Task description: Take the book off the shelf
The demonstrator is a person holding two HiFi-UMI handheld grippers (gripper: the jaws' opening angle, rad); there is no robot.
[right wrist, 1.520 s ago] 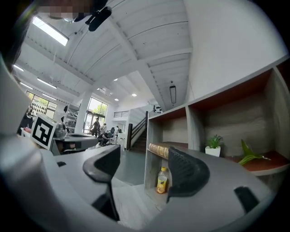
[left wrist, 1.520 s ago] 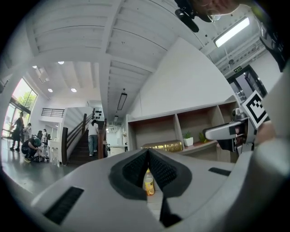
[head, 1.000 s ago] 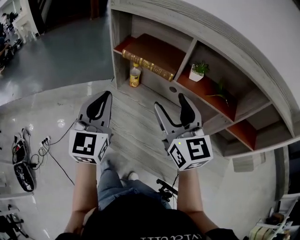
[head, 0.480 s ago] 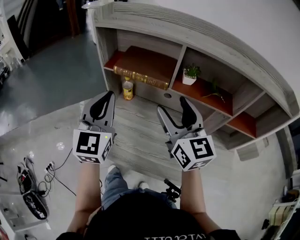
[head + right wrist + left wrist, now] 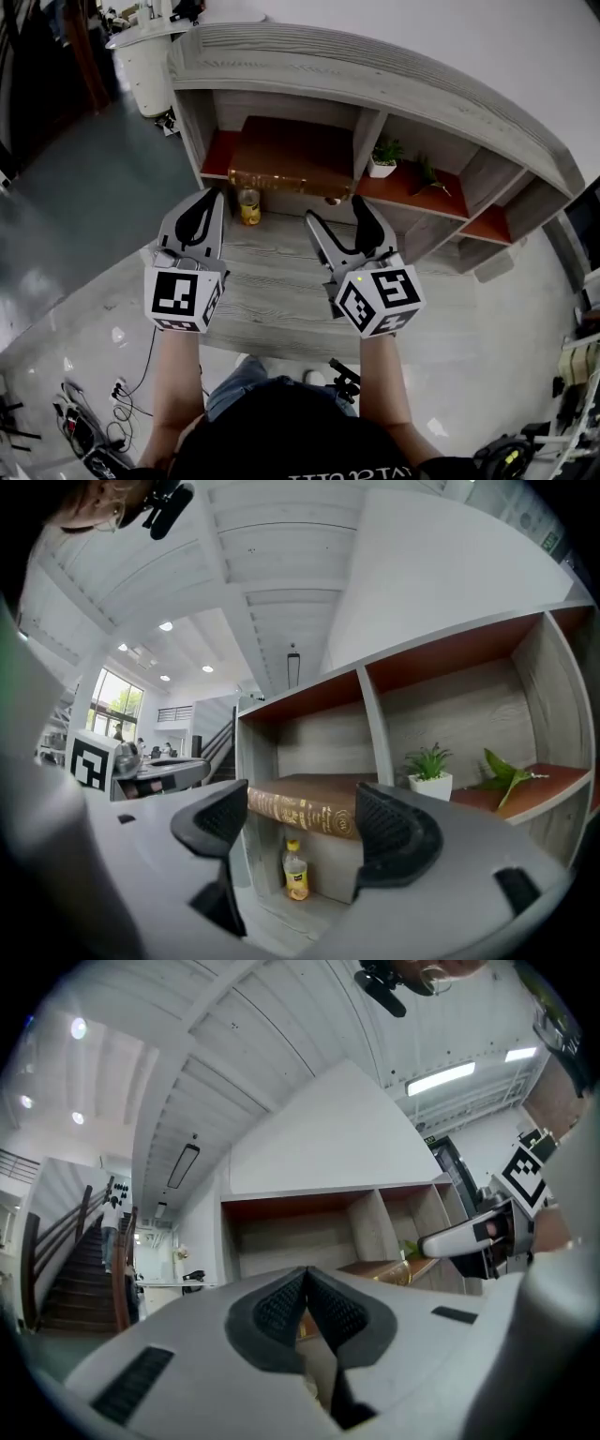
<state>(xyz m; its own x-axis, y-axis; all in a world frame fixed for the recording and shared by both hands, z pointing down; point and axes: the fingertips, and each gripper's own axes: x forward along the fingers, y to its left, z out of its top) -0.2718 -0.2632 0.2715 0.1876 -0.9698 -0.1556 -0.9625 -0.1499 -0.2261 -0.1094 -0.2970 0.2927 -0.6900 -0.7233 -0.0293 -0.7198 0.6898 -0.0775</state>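
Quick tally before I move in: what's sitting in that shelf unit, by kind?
book: 1
bottle: 1
plants: 2, a potted plant and a leafy sprig
total: 4

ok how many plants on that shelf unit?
2. A potted plant at the left of the middle compartment of the shelf; a leafy sprig right of it on the same board. Lower compartments are mostly out of sight.
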